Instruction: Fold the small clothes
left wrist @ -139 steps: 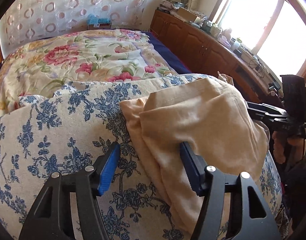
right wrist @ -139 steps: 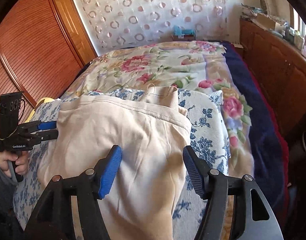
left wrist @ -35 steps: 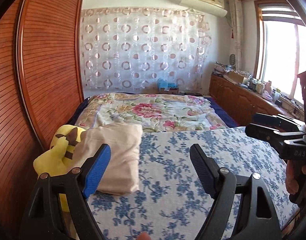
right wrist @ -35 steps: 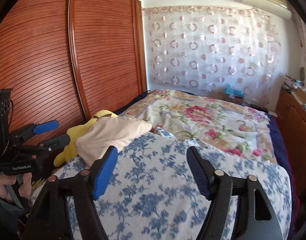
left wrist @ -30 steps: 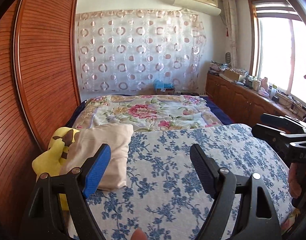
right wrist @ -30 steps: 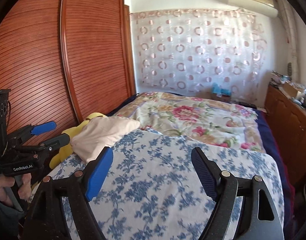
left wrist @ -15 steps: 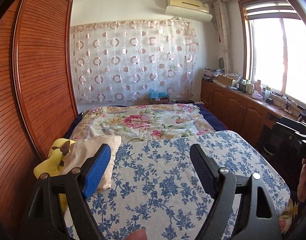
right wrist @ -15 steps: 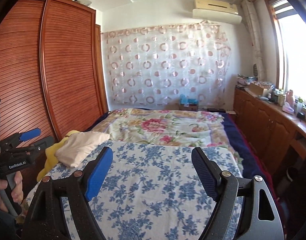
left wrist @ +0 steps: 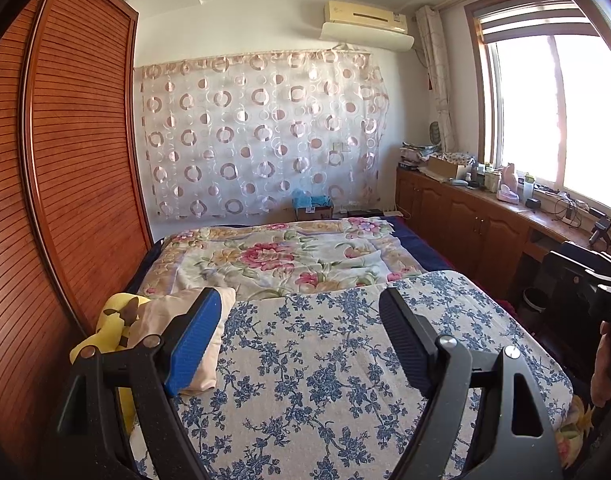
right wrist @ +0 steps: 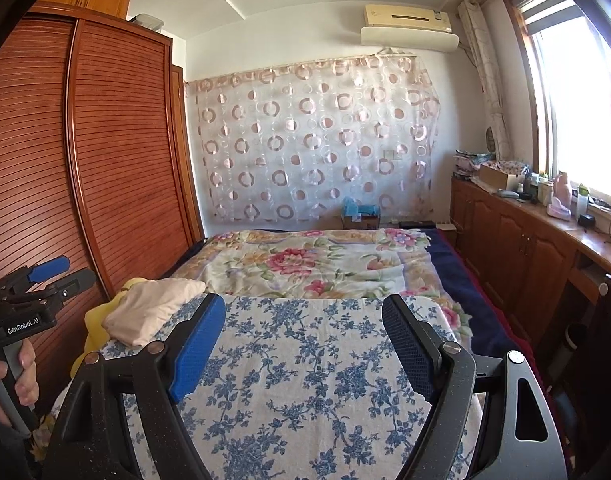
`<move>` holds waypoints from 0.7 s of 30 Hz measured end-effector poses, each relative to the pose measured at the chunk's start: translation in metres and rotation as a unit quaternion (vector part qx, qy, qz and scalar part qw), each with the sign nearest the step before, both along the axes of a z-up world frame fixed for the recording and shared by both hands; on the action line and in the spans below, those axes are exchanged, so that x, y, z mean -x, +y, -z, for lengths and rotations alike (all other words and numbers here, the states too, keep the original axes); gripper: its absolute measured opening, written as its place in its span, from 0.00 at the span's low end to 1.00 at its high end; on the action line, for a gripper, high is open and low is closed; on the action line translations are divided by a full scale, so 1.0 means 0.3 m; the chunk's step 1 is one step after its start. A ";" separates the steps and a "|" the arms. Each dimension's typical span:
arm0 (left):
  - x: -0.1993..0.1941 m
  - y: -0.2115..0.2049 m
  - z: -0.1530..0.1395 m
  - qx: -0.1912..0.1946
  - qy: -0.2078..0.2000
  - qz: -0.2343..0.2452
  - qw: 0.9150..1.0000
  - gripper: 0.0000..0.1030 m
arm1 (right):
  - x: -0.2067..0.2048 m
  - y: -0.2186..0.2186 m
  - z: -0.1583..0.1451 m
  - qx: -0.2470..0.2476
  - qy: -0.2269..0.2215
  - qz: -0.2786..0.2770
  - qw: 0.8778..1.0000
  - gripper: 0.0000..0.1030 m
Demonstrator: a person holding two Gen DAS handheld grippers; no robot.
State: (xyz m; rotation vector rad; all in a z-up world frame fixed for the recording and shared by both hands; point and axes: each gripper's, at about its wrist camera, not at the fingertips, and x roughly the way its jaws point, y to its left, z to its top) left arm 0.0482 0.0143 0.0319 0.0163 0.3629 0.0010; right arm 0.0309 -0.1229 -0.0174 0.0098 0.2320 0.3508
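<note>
The folded beige cloth garment [left wrist: 173,332] is now parked at nine o'clock on the yellow plush toy [left wrist: 105,332]. Both the left gripper [left wrist: 297,344] and right gripper [right wrist: 303,350] are held wide and empty, drawn back — that piece looks finished.

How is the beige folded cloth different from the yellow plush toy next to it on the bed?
The beige folded cloth is plain, flat and pale; the yellow plush toy is bright yellow with dark markings and rounded. The cloth lies on top, partly covering the toy, which sits nearer the wardrobe. Both rest at the bed's left edge, and neither claw touches them.
</note>
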 end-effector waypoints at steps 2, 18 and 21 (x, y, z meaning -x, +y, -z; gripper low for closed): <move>-0.001 0.001 0.001 -0.001 0.000 -0.001 1.000 0.80 | -0.042 -0.003 -0.001 -0.001 0.000 0.001 1.000 0.80; 0.000 0.004 -0.003 0.002 0.001 0.000 1.000 0.80 | -0.054 -0.036 0.012 0.000 0.001 0.002 1.000 0.80; 0.000 0.004 -0.003 0.001 0.001 -0.001 1.000 0.80 | -0.054 -0.041 0.010 0.001 0.001 0.001 1.000 0.80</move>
